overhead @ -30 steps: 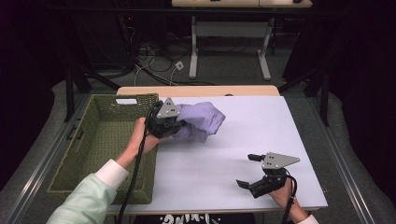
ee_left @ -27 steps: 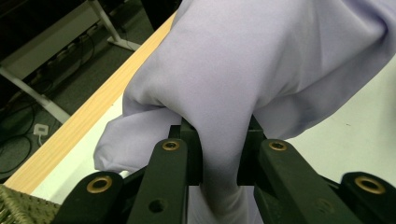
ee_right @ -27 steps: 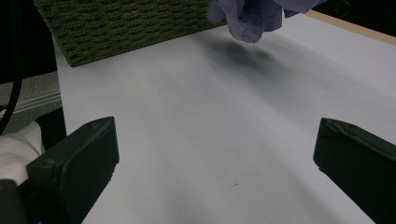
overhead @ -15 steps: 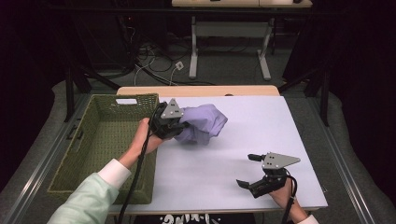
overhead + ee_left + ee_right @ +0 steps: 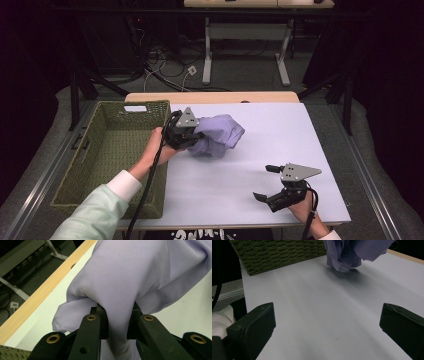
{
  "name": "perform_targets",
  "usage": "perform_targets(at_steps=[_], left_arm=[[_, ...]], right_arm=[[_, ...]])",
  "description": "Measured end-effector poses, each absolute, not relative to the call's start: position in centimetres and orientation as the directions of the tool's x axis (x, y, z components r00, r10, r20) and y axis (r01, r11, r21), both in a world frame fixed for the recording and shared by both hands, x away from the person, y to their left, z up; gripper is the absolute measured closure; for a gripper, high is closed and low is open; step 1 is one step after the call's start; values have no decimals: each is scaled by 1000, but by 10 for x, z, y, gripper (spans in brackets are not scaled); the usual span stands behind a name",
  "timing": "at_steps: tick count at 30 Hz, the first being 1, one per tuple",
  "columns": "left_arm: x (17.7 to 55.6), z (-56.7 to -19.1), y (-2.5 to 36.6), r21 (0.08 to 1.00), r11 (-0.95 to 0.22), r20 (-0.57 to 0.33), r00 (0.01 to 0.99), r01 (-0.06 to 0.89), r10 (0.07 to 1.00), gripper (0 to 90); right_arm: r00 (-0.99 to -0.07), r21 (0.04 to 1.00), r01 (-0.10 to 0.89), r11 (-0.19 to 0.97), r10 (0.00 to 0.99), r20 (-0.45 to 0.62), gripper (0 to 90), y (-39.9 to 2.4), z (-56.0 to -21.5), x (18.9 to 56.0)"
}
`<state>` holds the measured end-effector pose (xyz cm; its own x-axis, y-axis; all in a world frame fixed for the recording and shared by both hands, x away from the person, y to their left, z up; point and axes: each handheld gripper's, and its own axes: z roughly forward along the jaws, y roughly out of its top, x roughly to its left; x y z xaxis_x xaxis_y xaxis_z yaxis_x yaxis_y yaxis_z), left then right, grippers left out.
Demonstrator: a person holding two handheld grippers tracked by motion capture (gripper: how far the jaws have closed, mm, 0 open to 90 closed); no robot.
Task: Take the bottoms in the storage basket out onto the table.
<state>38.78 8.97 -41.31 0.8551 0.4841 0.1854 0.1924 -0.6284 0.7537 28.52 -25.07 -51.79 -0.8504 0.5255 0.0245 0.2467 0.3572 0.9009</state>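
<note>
Nearest, by the person's edge of the white surface (image 5: pixel 235 185), the right gripper (image 5: pixel 270 182) rests low with its jaws spread wide and nothing between them; in the right gripper view they frame bare surface. Farther in, the left gripper (image 5: pixel 192 137) has its jaws clamped on a fold of the lavender cloth (image 5: pixel 217 135), and the left gripper view shows the fabric pinched tight between them (image 5: pixel 117 322), bulging above. That cloth sits bunched near the middle of the surface, just beside the green woven basket (image 5: pixel 100 165), which stands along the left side. Beyond runs a wooden edge strip (image 5: pixel 210 96), then cables on the floor (image 5: pixel 165 65).
</note>
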Motion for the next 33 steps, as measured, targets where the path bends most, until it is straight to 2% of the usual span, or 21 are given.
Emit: perform_targets(at_steps=[33], left_arm=[[399, -433, 78, 688, -685, 162, 867, 242, 470, 786]], right_arm=[[-850, 900, 249, 358, 527, 26, 2, -251, -518, 286]])
